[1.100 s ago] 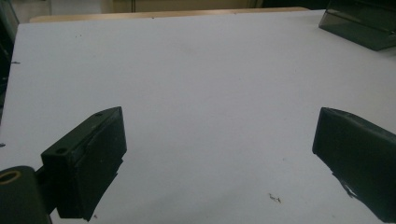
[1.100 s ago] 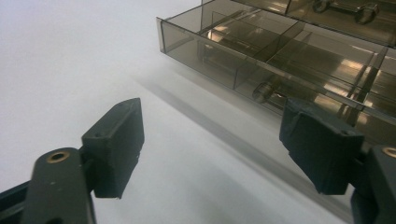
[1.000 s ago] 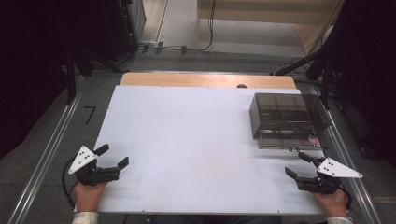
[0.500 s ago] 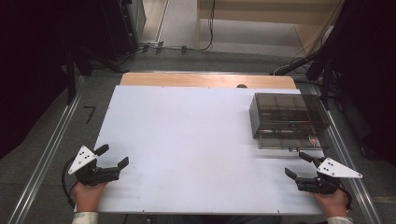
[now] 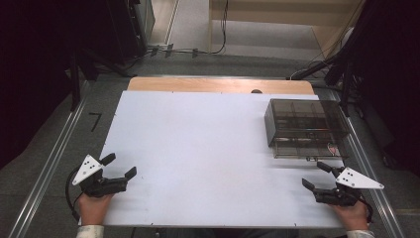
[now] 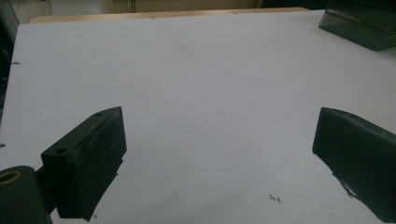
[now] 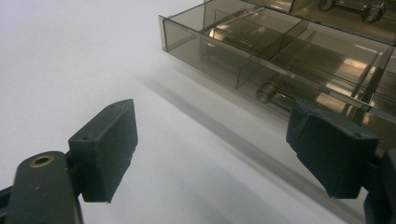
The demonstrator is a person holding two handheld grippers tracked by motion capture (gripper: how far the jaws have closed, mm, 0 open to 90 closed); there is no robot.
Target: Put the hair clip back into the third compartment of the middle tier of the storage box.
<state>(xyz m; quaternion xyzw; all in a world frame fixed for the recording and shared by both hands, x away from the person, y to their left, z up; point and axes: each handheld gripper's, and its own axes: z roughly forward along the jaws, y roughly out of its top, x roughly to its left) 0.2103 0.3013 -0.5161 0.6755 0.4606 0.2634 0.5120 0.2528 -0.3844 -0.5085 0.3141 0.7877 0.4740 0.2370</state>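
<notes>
My left gripper [image 5: 119,165] rests open at the near left corner of the white table [image 5: 198,144], held by a hand, with nothing between its jaws. In its own view the left gripper [image 6: 219,140] looks across bare table toward the far box [image 6: 359,23]. My right gripper [image 5: 317,175] stands open at the near right edge, just in front of a smoky transparent compartment box [image 5: 304,126]. Through the right gripper [image 7: 210,135] view the box [image 7: 289,51] shows dividers, with small metal parts in some compartments.
A wooden strip [image 5: 218,85] runs along the table's far edge. Metal rails [image 5: 44,173] flank the table on both sides. Cables [image 5: 198,49] lie on the floor beyond, and dark equipment stands at left and right.
</notes>
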